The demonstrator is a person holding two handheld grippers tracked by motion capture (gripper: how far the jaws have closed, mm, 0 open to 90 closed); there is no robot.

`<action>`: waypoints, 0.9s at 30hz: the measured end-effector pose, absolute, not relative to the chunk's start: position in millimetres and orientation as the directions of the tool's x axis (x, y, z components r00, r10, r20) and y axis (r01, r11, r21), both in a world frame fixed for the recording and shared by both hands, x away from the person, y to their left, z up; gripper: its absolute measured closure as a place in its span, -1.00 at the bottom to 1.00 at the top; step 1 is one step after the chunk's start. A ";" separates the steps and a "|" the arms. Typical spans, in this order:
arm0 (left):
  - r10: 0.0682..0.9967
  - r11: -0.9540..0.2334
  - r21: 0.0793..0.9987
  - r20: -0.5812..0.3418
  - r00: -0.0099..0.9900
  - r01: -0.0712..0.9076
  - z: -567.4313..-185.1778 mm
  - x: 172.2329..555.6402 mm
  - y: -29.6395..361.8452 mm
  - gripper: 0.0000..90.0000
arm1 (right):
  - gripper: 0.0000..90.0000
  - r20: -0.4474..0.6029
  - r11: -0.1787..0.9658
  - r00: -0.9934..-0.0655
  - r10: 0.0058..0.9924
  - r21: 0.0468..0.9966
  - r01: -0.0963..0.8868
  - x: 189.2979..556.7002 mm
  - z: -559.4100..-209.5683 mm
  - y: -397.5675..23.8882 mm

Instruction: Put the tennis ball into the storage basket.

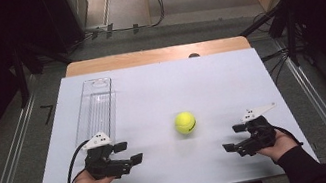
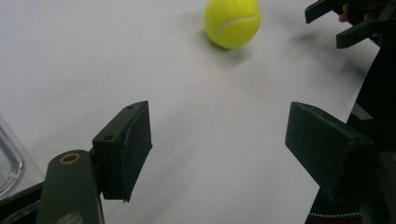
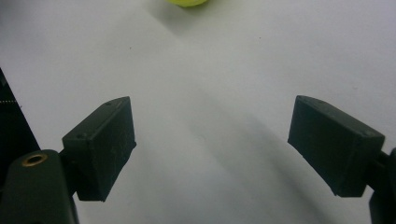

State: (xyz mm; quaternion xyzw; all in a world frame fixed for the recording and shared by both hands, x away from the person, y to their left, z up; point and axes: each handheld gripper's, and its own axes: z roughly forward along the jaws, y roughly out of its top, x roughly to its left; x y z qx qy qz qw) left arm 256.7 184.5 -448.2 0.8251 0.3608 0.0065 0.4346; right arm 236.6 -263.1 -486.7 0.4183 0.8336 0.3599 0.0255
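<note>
Yellow ball [image 1: 185,122] sits alone near the middle of the white table [image 1: 230,79], untouched. At its 8 o'clock, near it, the left gripper [image 1: 128,152] rests low on the table, jaws spread wide with nothing between them; in its own view the ball [image 2: 232,22] lies ahead at 12. At the ball's 4 o'clock, the right gripper [image 1: 234,137] mirrors it, jaws apart and empty too. A clear tray [image 1: 95,108] lies at the ball's 10 o'clock, well apart.
</note>
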 end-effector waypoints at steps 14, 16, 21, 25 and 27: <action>0.588 -0.406 0.692 -0.302 0.750 0.597 -441.7 261.6 164.6 -0.58 | -0.71 0.254 0.386 -0.645 0.721 0.625 0.678 236.2 -486.0 -263.3; 0.584 -0.413 0.692 -0.298 0.755 0.593 -441.5 263.5 162.9 -0.61 | -0.71 0.255 0.383 -0.646 0.720 0.630 0.675 236.5 -485.8 -263.8; 0.561 -0.432 0.690 -0.298 0.772 0.580 -443.9 264.8 155.7 -1.00 | -0.71 0.255 0.384 -0.645 0.721 0.627 0.678 236.0 -485.6 -263.6; 0.551 -0.449 0.688 -0.290 0.783 0.571 -444.2 265.3 150.8 -1.00 | -0.71 0.255 0.384 -0.644 0.721 0.627 0.678 236.1 -485.6 -263.6; 0.553 -0.456 0.685 -0.283 0.784 0.569 -443.9 266.5 149.0 -1.00 | -0.71 0.255 0.384 -0.644 0.721 0.627 0.678 236.0 -485.5 -263.7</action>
